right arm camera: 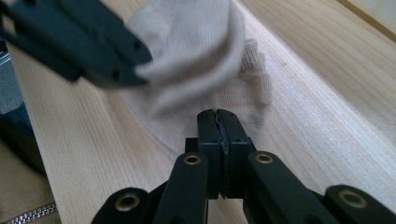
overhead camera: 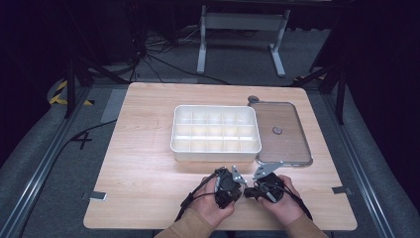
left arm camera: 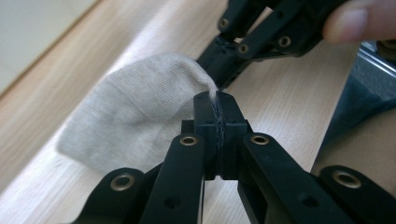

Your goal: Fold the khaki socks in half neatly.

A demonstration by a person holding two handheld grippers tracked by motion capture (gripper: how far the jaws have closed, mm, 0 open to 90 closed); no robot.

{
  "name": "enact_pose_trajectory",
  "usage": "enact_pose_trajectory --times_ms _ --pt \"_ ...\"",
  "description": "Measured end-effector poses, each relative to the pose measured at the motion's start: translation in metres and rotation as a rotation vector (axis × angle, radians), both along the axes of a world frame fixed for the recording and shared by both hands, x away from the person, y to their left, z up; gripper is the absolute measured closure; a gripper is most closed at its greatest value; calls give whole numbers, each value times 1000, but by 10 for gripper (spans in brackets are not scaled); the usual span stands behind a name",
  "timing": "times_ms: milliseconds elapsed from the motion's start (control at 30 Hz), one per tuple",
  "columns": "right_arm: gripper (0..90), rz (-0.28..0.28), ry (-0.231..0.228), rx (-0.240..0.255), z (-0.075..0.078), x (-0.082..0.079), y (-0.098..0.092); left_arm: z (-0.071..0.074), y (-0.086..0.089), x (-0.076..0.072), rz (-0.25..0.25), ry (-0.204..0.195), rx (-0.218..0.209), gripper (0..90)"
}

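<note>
Sock (left arm camera: 140, 112), a pale beige ribbed knit, lies just ahead of the left gripper (left arm camera: 218, 100), whose pads are pressed together on a thin pinch of its edge; the cloth spreads away from that pinch to the left of the fingertips and sags onto the wooden table (left arm camera: 280, 93). In the right gripper view, the right gripper (right arm camera: 218, 116) also stands fully closed at the near hem of the same sock (right arm camera: 205, 60); whether fabric is actually caught between its pads I cannot tell, though the tips sit touching the cloth. Both hands are equally near, tips facing each other with the sock bunched between them, so its long axis seems to run from one set of fingers to the other; any pull apart would likely stretch it along that line. The fabric looks soft, limp and thin, easy to slip from a shallow pinch.

Beyond the fingers, in the high view, the left gripper (overhead camera: 227, 184) and right gripper (overhead camera: 265, 186) work near the table's front edge. Farther off stands a white plastic organiser box (overhead camera: 216, 147) divided into small square cells, and beside it a flat clear lid (overhead camera: 285, 148) with a dark rim.
</note>
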State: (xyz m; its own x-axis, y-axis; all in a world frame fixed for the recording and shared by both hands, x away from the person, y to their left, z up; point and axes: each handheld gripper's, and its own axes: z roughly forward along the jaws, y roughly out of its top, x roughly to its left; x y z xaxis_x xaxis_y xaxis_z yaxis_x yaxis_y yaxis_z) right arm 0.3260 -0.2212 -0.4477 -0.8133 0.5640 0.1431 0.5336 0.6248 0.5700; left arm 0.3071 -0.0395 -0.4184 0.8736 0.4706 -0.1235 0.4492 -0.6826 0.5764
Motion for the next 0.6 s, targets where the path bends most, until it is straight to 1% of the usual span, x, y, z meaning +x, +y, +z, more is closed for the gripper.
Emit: enact_pose_trajectory --times_ms 67,133,167,200,267,300,333,367,400,433,467,567,600 --pt "897 5 0 1 0 0 0 -5 -4 3 3 9 12 891" --pt "897 0 1 3 0 0 0 -8 -7 4 4 25 7 891" --pt "897 0 1 3 0 0 0 -8 -7 4 4 25 7 891" --pt "897 1 4 8 0 0 0 -9 -9 4 -10 22 25 891" --pt "897 2 3 8 0 1 -1 -11 -11 3 -16 19 24 892" --pt "896 4 3 11 -1 1 -1 -12 -12 3 -28 26 29 891" --pt "896 4 3 12 -1 1 -2 -12 -12 3 -28 25 24 891" --pt "895 4 3 12 -1 1 -2 -12 -11 3 -38 40 30 891" --pt "894 4 1 9 0 0 -2 -13 -12 3 -24 31 21 891" --pt "893 6 1 4 1 0 -2 -14 -12 4 -27 41 23 891" --pt "893 0 -2 1 3 0 -4 -15 -12 4 -25 41 27 891" --pt "896 -26 -9 41 14 -1 -11 -16 -12 4 -30 46 41 890" --pt "897 -35 -34 51 20 -2 -13 -16 -12 5 -35 51 45 890"
